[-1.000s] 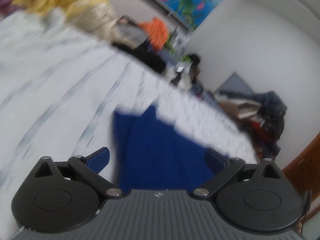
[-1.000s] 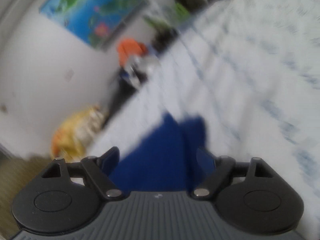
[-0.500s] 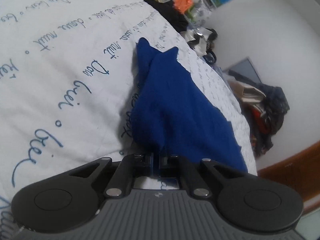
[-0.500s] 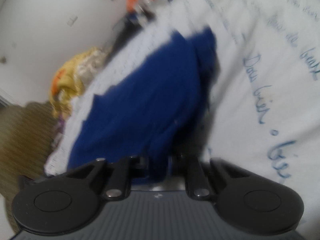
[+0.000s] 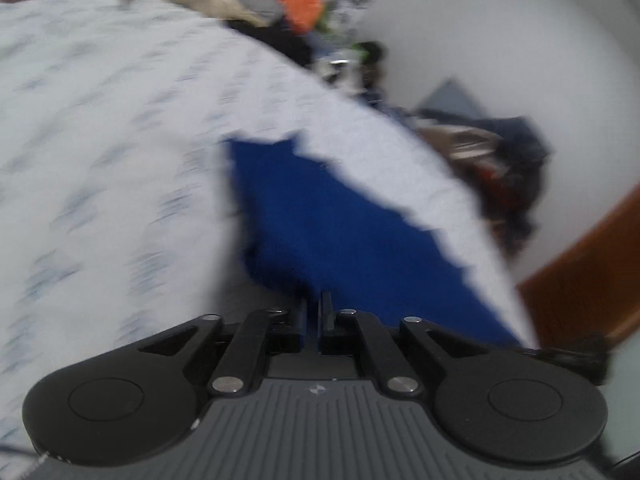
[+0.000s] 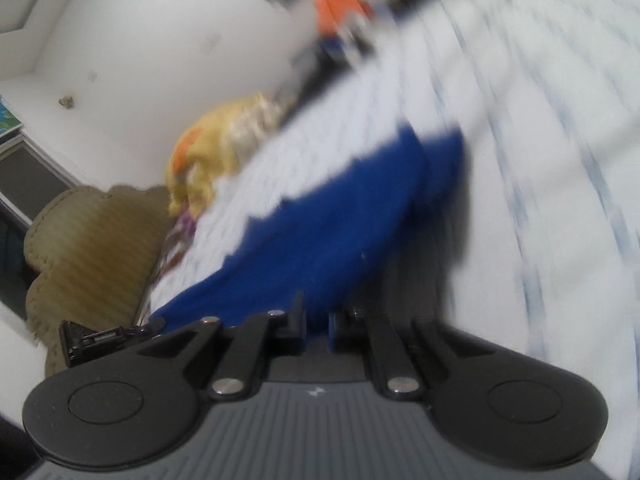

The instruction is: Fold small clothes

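Observation:
A small dark blue garment (image 5: pixel 320 224) lies on the white bed sheet with blue script (image 5: pixel 100 140). My left gripper (image 5: pixel 314 306) is shut on the garment's near edge. In the right wrist view the same blue garment (image 6: pixel 340 232) stretches away from my right gripper (image 6: pixel 316 314), which is shut on its near edge. Both views are blurred by motion. The garment hangs taut between the two grippers, and its far end rests on the sheet (image 6: pixel 540 140).
A yellow and cream heap of clothes (image 6: pixel 216 148) lies at the bed's far edge, with an orange item (image 5: pixel 300 0) beyond it. A dark pile of clothes (image 5: pixel 504 168) sits by the wall. An olive cushion (image 6: pixel 88 232) and a brown wooden edge (image 5: pixel 580 272) flank the bed.
Both grippers went from open over the garment to shut on its near edge. Since then they have lifted and pulled it, and the views have swung up toward the wall.

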Demonstrator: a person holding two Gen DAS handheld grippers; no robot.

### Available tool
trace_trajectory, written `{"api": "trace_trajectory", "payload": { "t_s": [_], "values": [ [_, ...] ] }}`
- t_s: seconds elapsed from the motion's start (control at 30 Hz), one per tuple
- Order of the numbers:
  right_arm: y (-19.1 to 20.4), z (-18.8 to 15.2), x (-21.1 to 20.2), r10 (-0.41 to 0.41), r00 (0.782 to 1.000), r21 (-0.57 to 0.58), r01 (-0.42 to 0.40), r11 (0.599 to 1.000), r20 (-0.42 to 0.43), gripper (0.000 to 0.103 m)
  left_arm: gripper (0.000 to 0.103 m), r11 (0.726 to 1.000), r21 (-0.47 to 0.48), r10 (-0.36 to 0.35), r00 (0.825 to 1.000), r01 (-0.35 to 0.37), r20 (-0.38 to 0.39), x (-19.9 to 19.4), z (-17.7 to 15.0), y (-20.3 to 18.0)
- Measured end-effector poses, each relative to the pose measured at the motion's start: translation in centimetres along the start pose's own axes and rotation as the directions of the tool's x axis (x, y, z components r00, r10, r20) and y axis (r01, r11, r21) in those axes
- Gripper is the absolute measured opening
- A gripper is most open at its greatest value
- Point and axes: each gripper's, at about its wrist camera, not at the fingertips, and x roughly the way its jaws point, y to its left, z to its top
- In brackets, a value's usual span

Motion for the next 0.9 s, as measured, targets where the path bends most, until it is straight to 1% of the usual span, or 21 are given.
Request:
{"api": "trace_trajectory", "payload": {
  "t_s": [0.03,0.07,0.1,0.13,0.17,0.2,0.23,0.3,0.33,0.43,0.5,0.53,0.57,0.6,0.63,0.67,0.7,0.77,0.8,0.83,0.9],
  "values": [
    [-0.4,-1.0,0.1,-0.028,0.999,0.013,0.028,1.000,-0.035,0.016,0.011,0.999,0.001,0.055,0.998,-0.055,0.019,-0.3,-0.3,0.8],
    [-0.9,-1.7,0.4,-0.083,0.995,0.027,0.085,0.996,-0.060,0.022,0.022,0.995,-0.012,0.102,0.994,-0.101,0.045,-0.5,0.1,1.3],
    [-1.3,-1.7,0.6,-0.139,0.987,0.039,0.142,0.989,-0.078,0.023,0.030,0.994,-0.029,0.108,0.991,-0.106,0.082,-0.7,0.9,1.4],
    [-1.6,-0.9,0.6,-0.178,0.982,0.051,0.182,0.982,-0.068,0.023,0.058,0.996,-0.038,0.088,0.987,-0.084,0.133,-0.8,2.1,1.2],
    [-1.8,0.3,0.4,-0.191,0.981,0.066,0.192,0.979,-0.021,0.023,0.092,0.998,-0.024,0.063,0.981,-0.060,0.184,-0.6,3.3,0.5],
    [-1.5,1.9,0.2,-0.189,0.981,0.061,0.186,0.981,0.047,0.024,0.103,0.998,0.013,0.053,0.971,-0.057,0.235,0.1,4.6,-0.6],
    [-1.1,3.5,0.4,-0.181,0.977,0.045,0.177,0.983,0.109,0.026,0.100,0.996,0.048,0.063,0.957,-0.080,0.285,1.2,5.8,-1.6],
    [-0.5,6.8,2.4,-0.138,0.976,-0.021,0.143,0.989,0.171,0.041,0.097,0.984,0.101,0.110,0.951,-0.144,0.290,5.3,8.2,-3.8],
    [-0.5,8.4,4.0,-0.152,0.972,-0.040,0.161,0.986,0.179,0.046,0.084,0.978,0.115,0.135,0.951,-0.173,0.278,7.8,9.2,-4.5],
    [-0.3,12.5,10.5,-0.311,0.937,-0.120,0.331,0.936,0.159,0.046,0.075,0.948,0.212,0.204,0.965,-0.237,0.165,16.0,11.6,-6.7],
    [-1.0,14.2,14.4,-0.356,0.928,-0.156,0.369,0.916,0.110,0.046,0.069,0.933,0.261,0.233,0.969,-0.247,0.085,20.2,11.8,-7.2],
    [-1.5,14.9,16.3,-0.377,0.924,-0.163,0.383,0.909,0.068,0.044,0.049,0.921,0.295,0.252,0.966,-0.255,0.051,22.0,11.5,-7.1],
    [-1.7,15.0,17.6,-0.391,0.917,-0.181,0.399,0.899,0.078,0.035,0.016,0.891,0.341,0.292,0.953,-0.301,0.079,22.8,11.1,-7.4],
    [-1.6,14.8,17.9,-0.383,0.919,-0.203,0.395,0.896,0.099,0.015,0.011,0.860,0.381,0.318,0.941,-0.339,0.120,23.0,11.1,-7.8],
    [-1.6,15.0,18.6,-0.362,0.930,-0.215,0.367,0.905,0.061,0.007,0.010,0.866,0.365,0.312,0.939,-0.343,0.144,22.6,11.5,-7.6],
    [-1.2,15.0,18.7,-0.354,0.932,-0.231,0.361,0.903,0.074,0.007,0.010,0.879,0.325,0.301,0.935,-0.348,0.186,21.9,11.8,-7.2],
    [-0.5,15.0,18.4,-0.337,0.934,-0.281,0.356,0.891,0.115,0.007,0.010,0.881,0.309,0.301,0.928,-0.359,0.220,21.4,12.1,-6.9],
    [0.4,15.4,17.5,-0.318,0.924,-0.298,0.372,0.879,0.213,0.006,0.012,0.864,0.312,0.353,0.917,-0.396,0.187,22.4,12.0,-5.5],
    [0.1,15.7,17.0,-0.322,0.914,-0.284,0.386,0.878,0.245,0.007,0.012,0.866,0.307,0.350,0.916,-0.396,0.194,22.7,11.6,-4.9],
    [-0.5,15.8,17.3,-0.338,0.908,-0.281,0.401,0.872,0.248,0.007,0.011,0.858,0.323,0.347,0.915,-0.399,0.207,22.6,11.3,-4.9],
    [-2.2,15.6,19.0,-0.367,0.916,-0.258,0.399,0.880,0.164,0.008,0.015,0.840,0.353,0.355,0.909,-0.412,0.216,22.1,11.0,-5.7]
  ]
}}
